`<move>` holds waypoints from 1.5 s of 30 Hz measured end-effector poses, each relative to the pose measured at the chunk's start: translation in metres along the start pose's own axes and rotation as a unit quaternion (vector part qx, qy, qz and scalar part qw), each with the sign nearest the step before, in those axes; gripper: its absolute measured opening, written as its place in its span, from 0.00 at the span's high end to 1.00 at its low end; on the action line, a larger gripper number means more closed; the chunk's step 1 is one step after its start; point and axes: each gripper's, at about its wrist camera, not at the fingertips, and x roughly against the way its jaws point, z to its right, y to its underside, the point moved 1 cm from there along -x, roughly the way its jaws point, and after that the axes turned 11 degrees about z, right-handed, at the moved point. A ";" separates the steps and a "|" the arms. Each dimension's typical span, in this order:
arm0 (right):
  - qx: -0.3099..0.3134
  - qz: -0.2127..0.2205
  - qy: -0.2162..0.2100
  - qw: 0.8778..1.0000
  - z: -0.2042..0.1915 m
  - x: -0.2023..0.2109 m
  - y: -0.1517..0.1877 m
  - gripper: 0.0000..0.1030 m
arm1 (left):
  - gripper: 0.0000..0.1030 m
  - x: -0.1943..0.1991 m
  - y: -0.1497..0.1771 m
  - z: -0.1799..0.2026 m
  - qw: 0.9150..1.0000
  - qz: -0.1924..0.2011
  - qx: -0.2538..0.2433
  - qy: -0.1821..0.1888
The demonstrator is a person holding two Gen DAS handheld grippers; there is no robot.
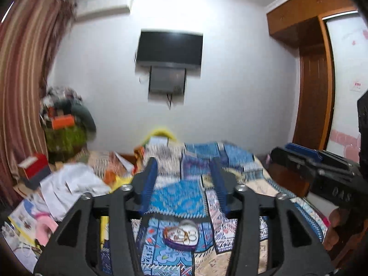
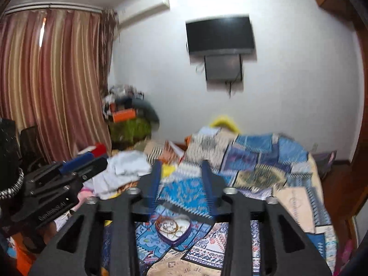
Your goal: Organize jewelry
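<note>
A purple heart-shaped jewelry box (image 1: 181,235) lies open on the patterned bedspread (image 1: 179,197), holding gold bangles and small pieces. It also shows in the right wrist view (image 2: 173,228). My left gripper (image 1: 182,165) is open and empty, raised above and behind the box; it also shows at the left of the right wrist view (image 2: 85,161). My right gripper (image 2: 181,165) is open and empty, held above the box; it also shows at the right of the left wrist view (image 1: 299,154). Both views are blurred.
White cloth (image 1: 71,184) and papers lie on the bed's left side. A pile of clutter (image 1: 66,124) stands by striped curtains (image 1: 23,80). A TV (image 1: 170,48) hangs on the far wall. A wooden wardrobe (image 1: 312,92) stands at right.
</note>
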 end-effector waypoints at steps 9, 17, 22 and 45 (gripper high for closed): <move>0.025 0.069 0.032 0.997 -0.020 0.050 -0.007 0.14 | 0.07 0.052 -0.017 0.016 0.998 0.049 -0.022 -0.032; 0.024 0.074 0.052 0.996 -0.020 0.054 -0.004 0.05 | 0.04 0.063 -0.014 0.014 0.998 0.048 -0.013 -0.038; 0.027 0.073 0.051 0.996 -0.022 0.064 -0.002 0.05 | 0.04 0.066 -0.014 0.016 0.998 0.046 -0.013 -0.040; 0.023 0.062 0.050 0.997 -0.018 0.066 0.002 0.05 | 0.04 0.056 -0.005 0.011 0.999 0.030 -0.007 -0.036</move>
